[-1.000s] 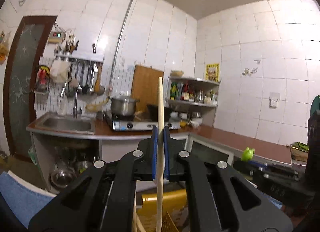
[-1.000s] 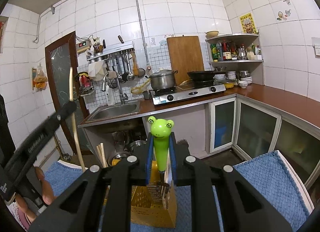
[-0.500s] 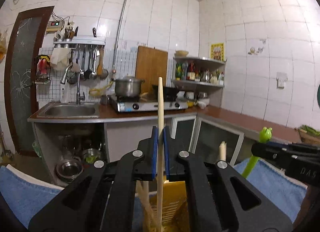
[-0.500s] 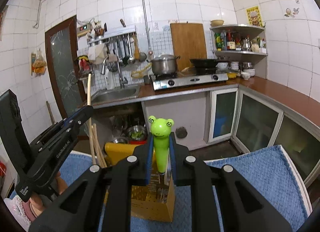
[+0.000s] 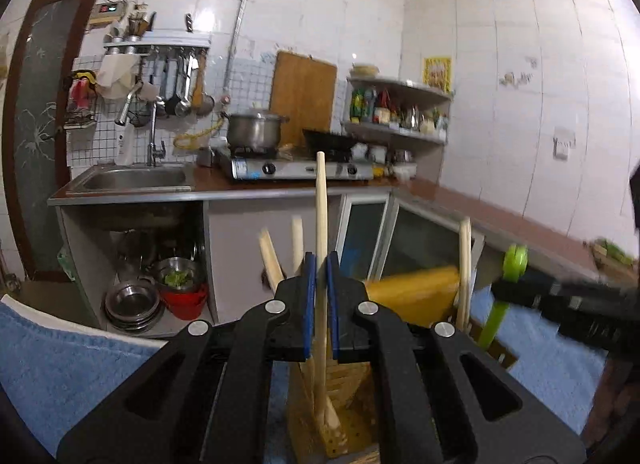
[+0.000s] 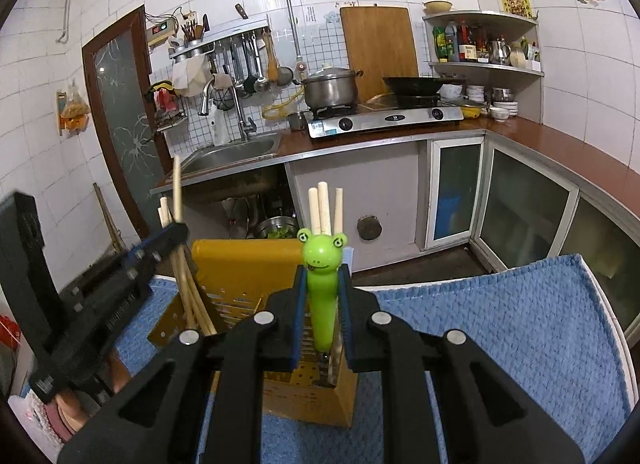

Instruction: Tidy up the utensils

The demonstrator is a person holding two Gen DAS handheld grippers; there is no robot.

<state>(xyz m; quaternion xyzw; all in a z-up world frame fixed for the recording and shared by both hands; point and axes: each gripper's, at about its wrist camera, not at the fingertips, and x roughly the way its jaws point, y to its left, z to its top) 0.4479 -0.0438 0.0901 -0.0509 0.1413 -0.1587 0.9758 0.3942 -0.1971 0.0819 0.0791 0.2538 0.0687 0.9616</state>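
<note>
My left gripper is shut on a pale wooden chopstick, held upright with its lower end down inside the yellow perforated utensil holder. My right gripper is shut on a green frog-headed utensil, its metal end down in the right compartment of the holder. Other chopsticks stand in the holder. The left gripper shows at the left of the right wrist view. The right gripper and frog handle show blurred at the right of the left wrist view.
The holder stands on a blue towel over a white surface. Behind are a sink, a gas stove with a pot and wok, cabinets and a corner shelf of bottles. Steel bowls sit under the sink.
Both grippers have come down and tilted toward the holder. The chopstick and the frog utensil have sunk lower into the holder's compartments. Both jaws stay shut.
</note>
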